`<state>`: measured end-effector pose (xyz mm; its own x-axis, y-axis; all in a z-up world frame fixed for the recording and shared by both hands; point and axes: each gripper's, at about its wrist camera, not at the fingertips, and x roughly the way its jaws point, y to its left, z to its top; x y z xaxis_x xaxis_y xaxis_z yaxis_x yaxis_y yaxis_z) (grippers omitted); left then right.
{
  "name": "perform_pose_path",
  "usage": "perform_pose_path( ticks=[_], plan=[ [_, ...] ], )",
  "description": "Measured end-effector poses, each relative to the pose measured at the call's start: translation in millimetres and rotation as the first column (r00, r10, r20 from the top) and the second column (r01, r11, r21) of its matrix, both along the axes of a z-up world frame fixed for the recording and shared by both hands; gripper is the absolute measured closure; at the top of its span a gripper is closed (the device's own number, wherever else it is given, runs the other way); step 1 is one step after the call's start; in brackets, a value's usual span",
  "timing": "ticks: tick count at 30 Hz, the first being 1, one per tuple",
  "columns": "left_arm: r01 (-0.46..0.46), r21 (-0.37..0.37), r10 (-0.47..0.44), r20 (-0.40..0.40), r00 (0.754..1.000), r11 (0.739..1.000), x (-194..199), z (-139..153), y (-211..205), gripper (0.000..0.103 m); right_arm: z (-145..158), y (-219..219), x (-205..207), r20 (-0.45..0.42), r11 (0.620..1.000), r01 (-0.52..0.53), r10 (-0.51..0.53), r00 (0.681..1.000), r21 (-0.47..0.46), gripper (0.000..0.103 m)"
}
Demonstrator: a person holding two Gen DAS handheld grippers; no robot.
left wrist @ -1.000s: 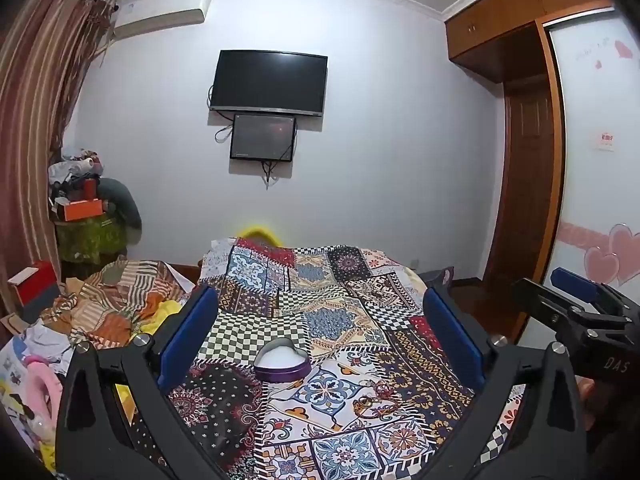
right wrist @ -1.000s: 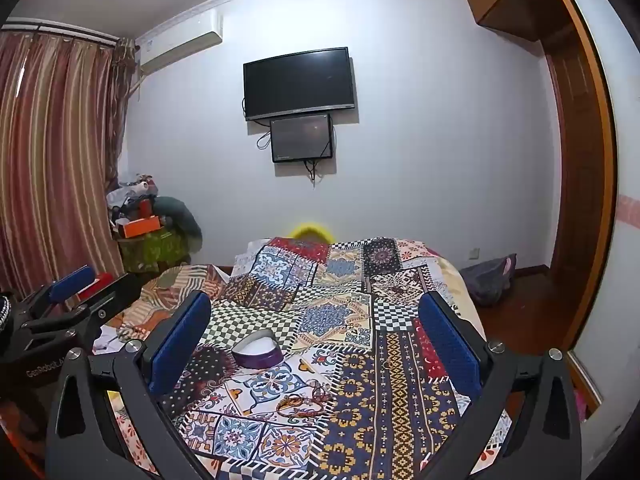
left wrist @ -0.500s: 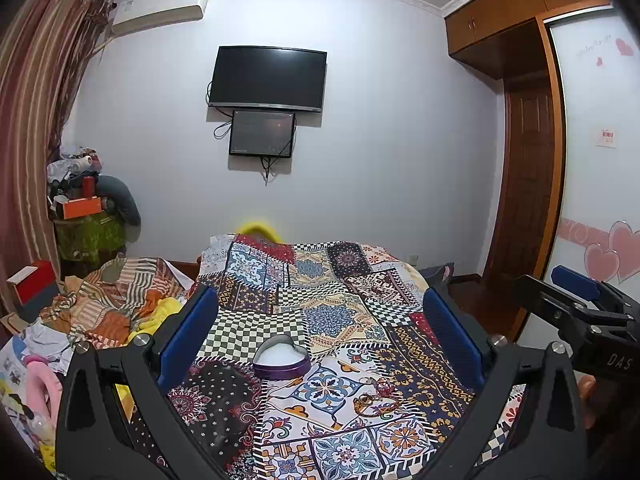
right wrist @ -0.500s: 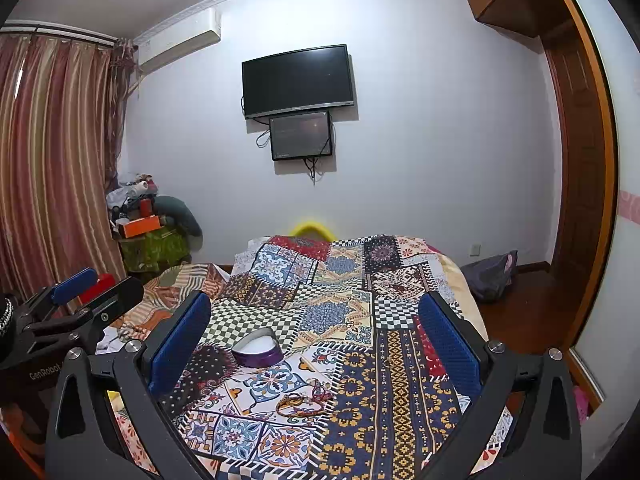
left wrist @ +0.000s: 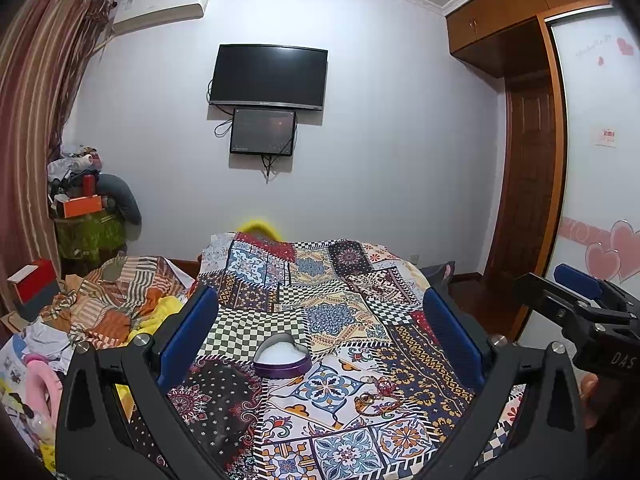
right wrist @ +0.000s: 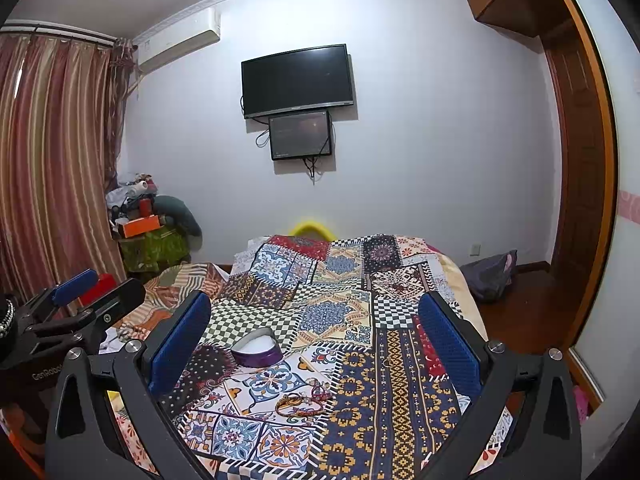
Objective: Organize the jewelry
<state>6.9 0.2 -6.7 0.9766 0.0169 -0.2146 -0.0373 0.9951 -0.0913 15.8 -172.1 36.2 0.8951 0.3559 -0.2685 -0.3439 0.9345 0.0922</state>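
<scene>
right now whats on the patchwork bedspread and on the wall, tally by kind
heart-shaped box: 1
jewelry pile: 1 tangle, pieces too small to count
wall screens: 2, the TV and the smaller monitor
air conditioner: 1
Total: 5

tangled jewelry (right wrist: 302, 400) pieces too small to tell apart, heart box (left wrist: 282, 354) interior unclear

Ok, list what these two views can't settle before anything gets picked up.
- Tangle of gold and red jewelry on the patchwork bedspread: too small in both views to count or separate the pieces.
- Purple heart-shaped box with white lining: its near wall hides the floor, so its contents are unknown.
- Left tongs and right tongs: handles cut off by the bottom edge.
</scene>
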Motion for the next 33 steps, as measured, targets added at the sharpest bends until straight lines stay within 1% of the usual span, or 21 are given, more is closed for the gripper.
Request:
perform_pose_path(
  ticks=[16, 21, 33],
  plan=[
    [0.003, 0.007, -0.003, 0.003, 1.000, 1.000, -1.1, -0.4, 2.8, 0.000, 1.0, -0.7, -0.9, 0.001, 1.000, 0.000, 0.000, 1.000, -0.001, 0.000],
    [0.003, 0.007, -0.003, 0.002, 1.000, 1.000, 0.1, 0.4, -3.5, 0.000, 0.7, -0.4, -0.8, 0.002, 1.000, 0.000, 0.000, 1.000, -0.001, 0.000],
    [0.006, 0.010, -0.006, 0.001, 1.000, 1.000, 0.9, -0.3, -3.7, 0.000, 1.0, -0.7, -2.4, -0.002, 1.000, 0.000, 0.000, 1.000, 0.000, 0.000]
  ],
)
